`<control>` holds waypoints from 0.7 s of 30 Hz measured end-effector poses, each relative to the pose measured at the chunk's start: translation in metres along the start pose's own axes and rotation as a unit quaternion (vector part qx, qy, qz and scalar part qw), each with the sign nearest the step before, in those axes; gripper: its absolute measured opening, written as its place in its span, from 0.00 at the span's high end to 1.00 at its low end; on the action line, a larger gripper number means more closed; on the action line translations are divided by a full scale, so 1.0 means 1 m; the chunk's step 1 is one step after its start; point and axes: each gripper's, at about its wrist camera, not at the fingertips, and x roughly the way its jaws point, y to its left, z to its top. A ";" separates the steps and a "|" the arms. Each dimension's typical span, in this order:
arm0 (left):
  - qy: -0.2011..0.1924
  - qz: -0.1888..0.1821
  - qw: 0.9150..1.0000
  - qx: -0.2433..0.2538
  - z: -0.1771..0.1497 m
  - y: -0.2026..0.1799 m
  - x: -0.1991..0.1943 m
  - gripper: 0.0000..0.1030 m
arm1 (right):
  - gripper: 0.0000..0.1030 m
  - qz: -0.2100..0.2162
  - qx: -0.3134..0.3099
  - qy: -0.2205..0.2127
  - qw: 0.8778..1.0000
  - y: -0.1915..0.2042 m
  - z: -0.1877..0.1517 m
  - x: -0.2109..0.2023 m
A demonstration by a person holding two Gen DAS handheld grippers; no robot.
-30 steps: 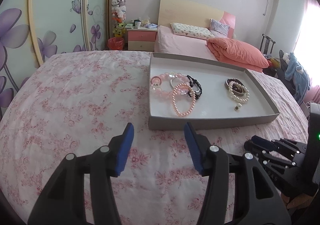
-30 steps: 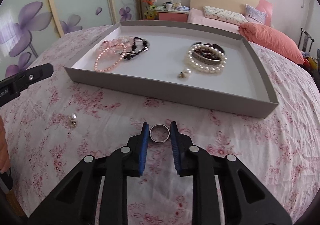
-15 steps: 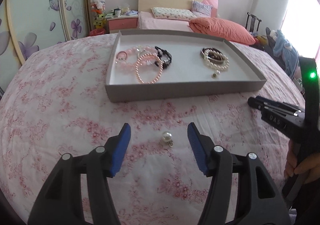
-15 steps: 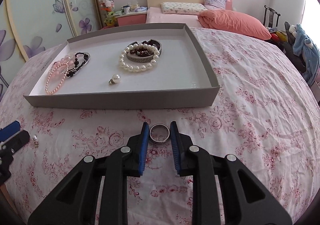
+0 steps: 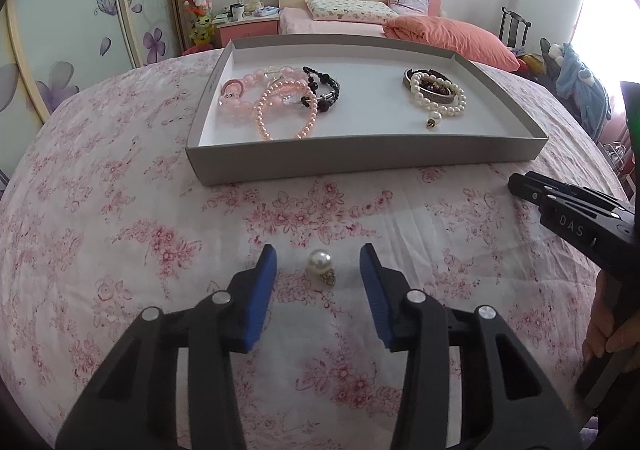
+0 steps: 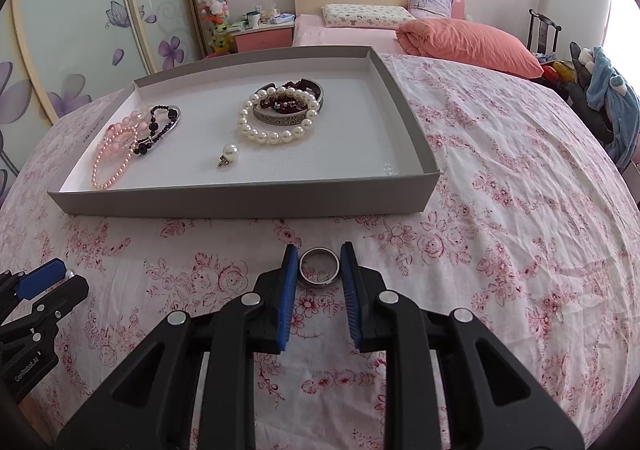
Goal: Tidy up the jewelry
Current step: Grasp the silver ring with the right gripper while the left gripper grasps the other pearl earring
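A loose pearl earring (image 5: 320,264) lies on the floral bedspread between the blue pads of my left gripper (image 5: 318,266); the jaws are closing and stand clear of it on both sides. My right gripper (image 6: 319,268) is shut on a silver ring (image 6: 319,267), held just above the bedspread in front of the grey tray (image 6: 248,201). The tray (image 5: 360,158) holds pink bead bracelets (image 5: 280,106), a black bead bracelet (image 5: 324,88), a white pearl bracelet over a metal bangle (image 6: 280,114) and another pearl earring (image 6: 229,154).
The right gripper's body (image 5: 576,222) and a hand (image 5: 608,334) show at the right of the left wrist view. Beyond the bedspread stand a second bed with an orange quilt (image 6: 468,40), a nightstand (image 6: 262,34) and flowered wardrobe doors (image 6: 80,30).
My left gripper moved down and forward until the pearl earring lay between its pads, and the jaws have narrowed. The right gripper swung right along the tray, still gripping the ring.
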 end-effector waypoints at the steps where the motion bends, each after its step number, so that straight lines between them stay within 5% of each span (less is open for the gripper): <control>1: -0.001 0.001 1.000 0.001 0.000 -0.001 0.000 0.62 | 0.77 0.000 0.000 0.000 1.000 0.000 0.000 0.000; 7: -0.007 0.019 1.000 0.006 0.000 -0.002 0.001 0.81 | 0.77 0.000 0.000 0.000 1.000 0.000 0.000 0.000; 21: -0.013 0.021 1.000 0.008 -0.002 -0.001 0.001 0.86 | 0.77 0.002 0.002 0.000 1.000 0.000 -0.001 -0.001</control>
